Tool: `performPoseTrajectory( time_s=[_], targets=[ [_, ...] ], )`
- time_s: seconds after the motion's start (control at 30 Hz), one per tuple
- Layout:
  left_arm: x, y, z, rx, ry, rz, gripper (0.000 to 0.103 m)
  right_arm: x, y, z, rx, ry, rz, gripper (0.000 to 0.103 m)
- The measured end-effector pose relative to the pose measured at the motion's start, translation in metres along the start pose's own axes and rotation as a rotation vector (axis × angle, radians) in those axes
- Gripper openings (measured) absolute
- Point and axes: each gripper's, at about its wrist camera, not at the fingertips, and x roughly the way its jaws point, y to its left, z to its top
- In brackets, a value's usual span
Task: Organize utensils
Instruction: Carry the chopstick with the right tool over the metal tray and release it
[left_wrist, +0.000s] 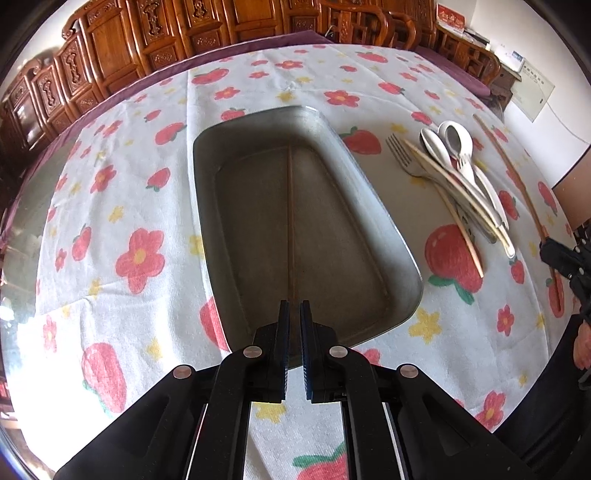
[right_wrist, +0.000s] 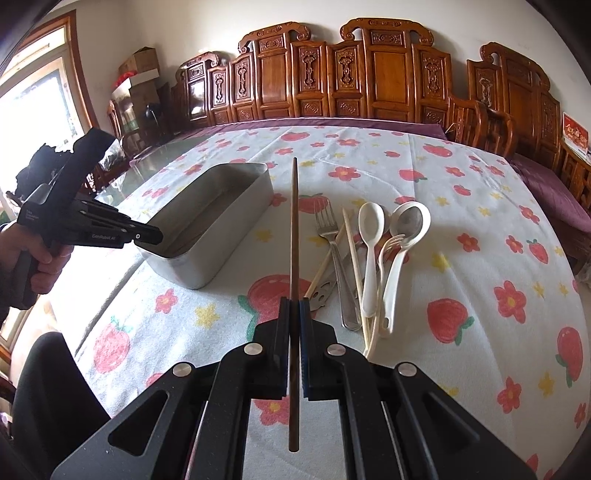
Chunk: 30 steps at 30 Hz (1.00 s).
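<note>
A long metal tray (left_wrist: 332, 229) sits on the flowered cloth. My left gripper (left_wrist: 294, 304) hangs over its near end, shut on a brown chopstick (left_wrist: 289, 206) whose far part lies along the tray floor. From the right wrist view the left gripper (right_wrist: 147, 236) sits at the near corner of the tray (right_wrist: 229, 236). My right gripper (right_wrist: 294, 301) is shut on a dark brown chopstick (right_wrist: 294, 221) that points forward above the cloth, right of the tray. The pile to its right holds a metal fork (right_wrist: 325, 221), white spoons (right_wrist: 371, 221), a white plastic fork and pale chopsticks.
Carved wooden chairs (right_wrist: 369, 74) line the table's far side. A purple cloth edge (right_wrist: 332, 123) runs under them. A person's hand (right_wrist: 44, 258) grips the left tool. Cardboard boxes (right_wrist: 142, 61) stand at the back left.
</note>
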Motion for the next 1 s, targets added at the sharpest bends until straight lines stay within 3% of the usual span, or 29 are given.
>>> performPoseTrajectory(
  time_s=[0.1, 0.2, 0.43, 0.7, 1.0],
  targets=[
    [-0.008, 0.002, 0.0, -0.018, -0.034, -0.011, 0.007, 0.001, 0.006, 0.003, -0.003, 0.004, 0.007, 0.006],
    [-0.023, 0.006, -0.003, -0.047, -0.082, -0.016, 0.03, 0.002, 0.015, 0.009, 0.003, 0.005, 0.025, 0.006],
    [-0.077, 0.034, -0.016, -0.151, -0.262, 0.039, 0.053, 0.011, 0.049, 0.038, -0.04, 0.009, 0.055, 0.006],
    [-0.128, 0.07, -0.029, -0.214, -0.389, 0.068, 0.061, 0.042, 0.082, 0.071, -0.066, 0.047, 0.088, 0.006],
    [-0.151, 0.093, -0.044, -0.227, -0.426, 0.071, 0.061, 0.092, 0.102, 0.105, -0.008, 0.109, 0.107, 0.006]
  ],
)
